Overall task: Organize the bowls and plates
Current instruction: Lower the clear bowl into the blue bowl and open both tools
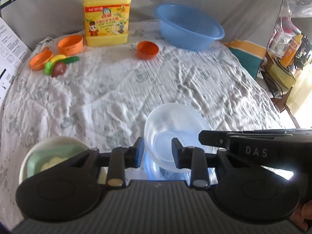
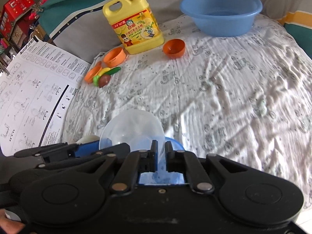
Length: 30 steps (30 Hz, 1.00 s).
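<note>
A clear plastic bowl sits tilted over a blue plate near the table's front edge. My left gripper is open, its fingers either side of the bowl's near left rim. My right gripper is shut on the clear bowl's rim; it enters the left wrist view from the right. The blue plate shows under the bowl. A white bowl holding a green dish stands to the left.
At the back stand a yellow detergent jug, a blue basin, orange cups and toy fruit. A printed instruction sheet lies at the left. The table drops off at the right.
</note>
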Available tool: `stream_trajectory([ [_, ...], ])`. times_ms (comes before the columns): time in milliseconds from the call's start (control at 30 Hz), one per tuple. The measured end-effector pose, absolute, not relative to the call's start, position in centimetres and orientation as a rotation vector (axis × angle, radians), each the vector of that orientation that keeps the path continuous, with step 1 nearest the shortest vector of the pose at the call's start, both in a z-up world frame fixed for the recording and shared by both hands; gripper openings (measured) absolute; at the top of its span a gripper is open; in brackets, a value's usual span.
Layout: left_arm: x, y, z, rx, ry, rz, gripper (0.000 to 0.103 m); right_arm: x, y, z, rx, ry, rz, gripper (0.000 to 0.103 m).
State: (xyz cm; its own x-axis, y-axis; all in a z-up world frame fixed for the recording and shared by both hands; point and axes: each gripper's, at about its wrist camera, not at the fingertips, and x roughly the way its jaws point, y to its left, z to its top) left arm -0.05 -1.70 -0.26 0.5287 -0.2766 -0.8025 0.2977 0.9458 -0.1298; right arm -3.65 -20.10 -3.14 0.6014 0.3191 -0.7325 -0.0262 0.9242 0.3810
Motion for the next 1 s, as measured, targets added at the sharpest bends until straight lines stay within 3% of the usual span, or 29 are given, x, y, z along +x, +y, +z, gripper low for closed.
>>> stream_trajectory([
  [1000,-0.4,-3.3,-3.4,0.052,1.039,-0.37,0.033,-4.5,-20.5,-5.3,0.327,0.957,0.165,0.009],
])
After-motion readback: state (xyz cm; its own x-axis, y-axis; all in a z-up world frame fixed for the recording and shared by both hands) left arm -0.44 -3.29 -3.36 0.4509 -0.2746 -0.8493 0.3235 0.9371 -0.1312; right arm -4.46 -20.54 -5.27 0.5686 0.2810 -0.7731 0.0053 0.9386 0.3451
